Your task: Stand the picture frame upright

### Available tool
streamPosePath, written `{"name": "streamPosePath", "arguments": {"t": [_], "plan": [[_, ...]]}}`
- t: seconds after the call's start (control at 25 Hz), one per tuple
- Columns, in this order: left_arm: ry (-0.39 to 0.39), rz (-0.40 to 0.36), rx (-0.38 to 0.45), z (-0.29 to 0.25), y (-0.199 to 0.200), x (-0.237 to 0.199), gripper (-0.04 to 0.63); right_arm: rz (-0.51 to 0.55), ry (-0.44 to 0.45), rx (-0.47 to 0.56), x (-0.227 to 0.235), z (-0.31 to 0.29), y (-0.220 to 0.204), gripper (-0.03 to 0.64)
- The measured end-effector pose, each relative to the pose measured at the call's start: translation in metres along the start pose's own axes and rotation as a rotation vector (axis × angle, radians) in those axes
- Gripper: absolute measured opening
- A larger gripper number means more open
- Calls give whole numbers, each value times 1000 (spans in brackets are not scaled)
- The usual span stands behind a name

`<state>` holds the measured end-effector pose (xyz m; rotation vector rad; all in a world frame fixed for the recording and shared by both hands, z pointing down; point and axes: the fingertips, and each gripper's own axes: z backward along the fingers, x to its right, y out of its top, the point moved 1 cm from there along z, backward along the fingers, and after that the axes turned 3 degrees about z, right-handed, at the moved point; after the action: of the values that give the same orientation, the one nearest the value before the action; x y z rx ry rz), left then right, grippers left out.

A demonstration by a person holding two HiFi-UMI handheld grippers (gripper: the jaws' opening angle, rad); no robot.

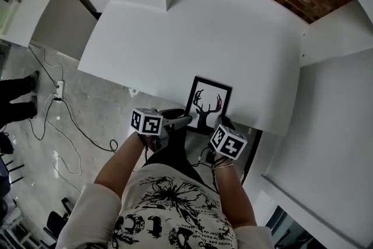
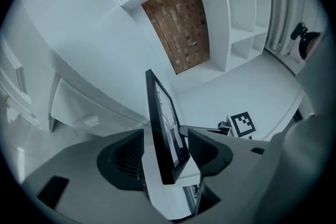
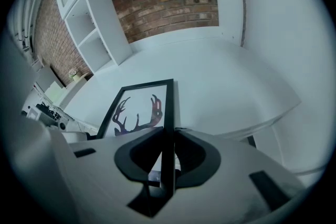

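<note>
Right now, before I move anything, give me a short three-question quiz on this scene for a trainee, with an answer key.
1. True or false: the right gripper has its fingers closed on an edge of the picture frame.
2. Pick one. The print in the frame shows: A, a deer silhouette with antlers; B, a sailing boat; C, a vase of flowers.
3. Short answer: which gripper's fingers stand apart, with the frame's edge between them but not pressed?

Key
1. True.
2. A.
3. The left gripper.
</note>
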<state>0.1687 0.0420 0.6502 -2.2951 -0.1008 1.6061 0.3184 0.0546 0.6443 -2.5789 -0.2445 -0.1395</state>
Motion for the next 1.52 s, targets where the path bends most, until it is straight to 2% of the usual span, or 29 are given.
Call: {"name": "streamPosePath", "arguments": {"t": [0.12, 0.24, 0.6, 0.72, 0.84, 0.92, 0.96, 1.08, 1.16, 1.28, 1.36, 1.52], "plan": [[-56, 48, -5, -11, 0, 1, 182, -1, -2, 0, 1, 1, -1, 72], [-56, 104, 2, -15, 1, -4, 110, -7, -1, -1, 1, 1, -5, 72], [-109, 194, -30, -17, -2, -8, 84, -5, -9, -6, 0, 3, -9, 74], [-102, 239, -21, -16, 0, -7, 84, -15, 18, -3, -1, 2, -7, 75], [-86, 247, -25, -17, 2, -8, 83, -19, 65, -12, 2, 2, -6, 82], [-82, 249, -30, -20, 1, -7, 83, -33, 129, -3, 9, 5, -5, 121], [-81, 249, -33, -21, 1, -7, 83, -47, 188, 13, 12, 7, -4, 143], [-79, 248, -47, -20, 2, -8, 83, -117, 464, 59, 10, 15, -3, 149], [-79, 239, -51, -18, 2, -8, 84, -136, 592, 60, 9, 18, -5, 165], [-72, 208, -57, -20, 5, -8, 84, -32, 677, -21, 0, 14, -16, 171], [-62, 198, -65, -20, 6, -8, 86, 51, 691, -88, -7, 6, -26, 223], [-50, 169, -94, -21, 6, -10, 87, 34, 709, -107, -11, -7, -20, 213]]}}
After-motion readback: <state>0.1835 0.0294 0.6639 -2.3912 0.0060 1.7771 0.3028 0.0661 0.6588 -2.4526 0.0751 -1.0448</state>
